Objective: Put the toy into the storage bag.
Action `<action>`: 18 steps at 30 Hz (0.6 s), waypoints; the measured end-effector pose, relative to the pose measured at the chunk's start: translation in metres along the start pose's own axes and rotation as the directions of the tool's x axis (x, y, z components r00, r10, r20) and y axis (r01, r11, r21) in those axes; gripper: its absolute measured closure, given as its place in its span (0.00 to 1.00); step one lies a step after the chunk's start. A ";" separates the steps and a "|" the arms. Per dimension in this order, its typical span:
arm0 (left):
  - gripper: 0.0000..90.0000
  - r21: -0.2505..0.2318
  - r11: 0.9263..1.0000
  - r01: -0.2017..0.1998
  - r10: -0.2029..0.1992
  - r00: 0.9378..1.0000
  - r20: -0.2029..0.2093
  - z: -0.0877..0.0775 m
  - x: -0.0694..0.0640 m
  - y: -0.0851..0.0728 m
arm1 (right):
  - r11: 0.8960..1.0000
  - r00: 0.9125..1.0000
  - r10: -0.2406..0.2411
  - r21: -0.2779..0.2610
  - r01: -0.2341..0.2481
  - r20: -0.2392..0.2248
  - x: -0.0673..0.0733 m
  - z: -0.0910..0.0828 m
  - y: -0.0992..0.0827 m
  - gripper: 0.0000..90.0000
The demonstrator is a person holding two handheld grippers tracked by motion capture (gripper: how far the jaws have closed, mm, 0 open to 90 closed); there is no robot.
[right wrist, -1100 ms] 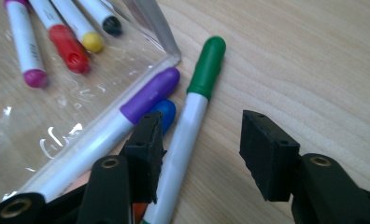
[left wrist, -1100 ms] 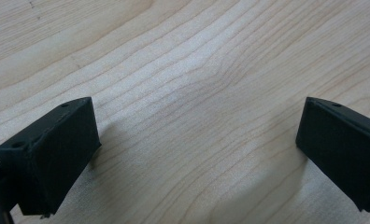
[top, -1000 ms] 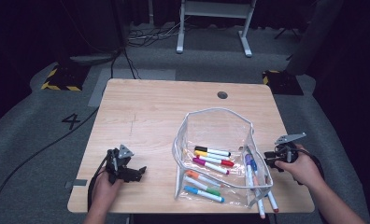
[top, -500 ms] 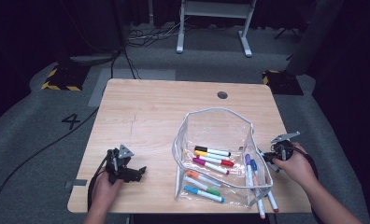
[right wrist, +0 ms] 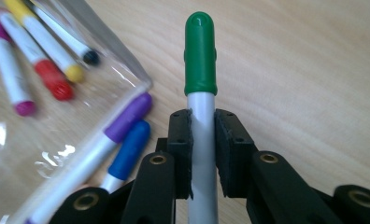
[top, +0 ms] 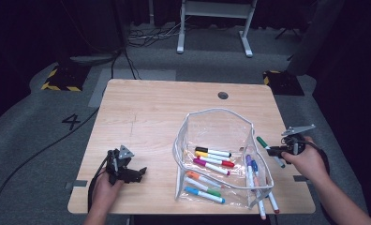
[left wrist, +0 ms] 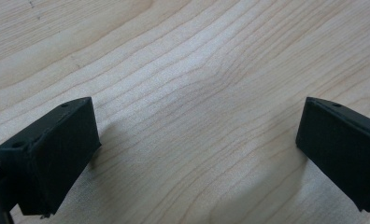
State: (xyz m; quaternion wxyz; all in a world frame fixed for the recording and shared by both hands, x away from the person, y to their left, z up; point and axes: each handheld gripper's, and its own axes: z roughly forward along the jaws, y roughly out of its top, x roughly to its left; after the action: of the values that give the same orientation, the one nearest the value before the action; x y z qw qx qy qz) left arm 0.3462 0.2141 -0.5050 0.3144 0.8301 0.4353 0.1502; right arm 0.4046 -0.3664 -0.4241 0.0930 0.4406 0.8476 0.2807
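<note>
A green-capped marker (top: 261,142) with a silver-white barrel is held just above the table at its right edge. My right gripper (top: 273,151) is shut on the barrel, and its jaws have just been closing. In the right gripper view the green-capped marker (right wrist: 200,51) sticks out past the pads of the right gripper (right wrist: 202,121). A clear pouch (top: 216,123) lies open left of it, holding several coloured markers (top: 213,161). My left gripper (top: 139,172) rests open on the table's front left, with bare wood between the jaws of the left gripper (left wrist: 197,149).
Purple and blue markers (right wrist: 127,126) lie at the pouch's edge beside the held marker. Two more markers (top: 267,205) poke out at the pouch's front right corner. A cable hole (top: 223,95) sits at the back of the wooden table (top: 146,112).
My right gripper has closed on the green-capped marker and risen a little with it. The left gripper has stayed still.
</note>
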 end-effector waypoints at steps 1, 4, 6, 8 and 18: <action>0.00 0.000 1.000 0.000 0.000 1.000 0.000 0.000 0.000 0.000 | 1.000 1.000 -0.007 -0.009 0.007 -0.008 0.001 -0.009 0.004 0.86; 0.00 0.000 1.000 0.001 -0.001 1.000 0.001 0.000 0.000 0.000 | 0.998 0.999 -0.047 -0.042 0.046 -0.002 0.004 -0.029 0.014 0.86; 0.00 -0.001 1.000 -0.001 0.001 1.000 0.000 0.000 0.000 0.000 | 0.996 0.998 -0.065 -0.065 0.065 0.005 0.007 -0.040 0.020 0.86; 0.00 0.000 1.000 0.000 0.000 1.000 0.000 0.000 0.000 0.000 | 0.994 0.997 -0.077 -0.081 0.077 -0.001 0.010 -0.051 0.027 0.86; 0.00 -0.001 1.000 0.000 0.000 1.000 0.000 0.000 0.000 0.000 | 0.971 0.984 -0.171 -0.178 0.161 -0.044 0.042 -0.114 0.069 0.86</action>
State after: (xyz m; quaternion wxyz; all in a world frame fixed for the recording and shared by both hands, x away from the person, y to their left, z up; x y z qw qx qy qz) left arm 0.3462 0.2140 -0.5051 0.3147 0.8300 0.4353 0.1504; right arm 0.3811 -0.3460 -0.2872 0.1292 0.3501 0.8561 0.3574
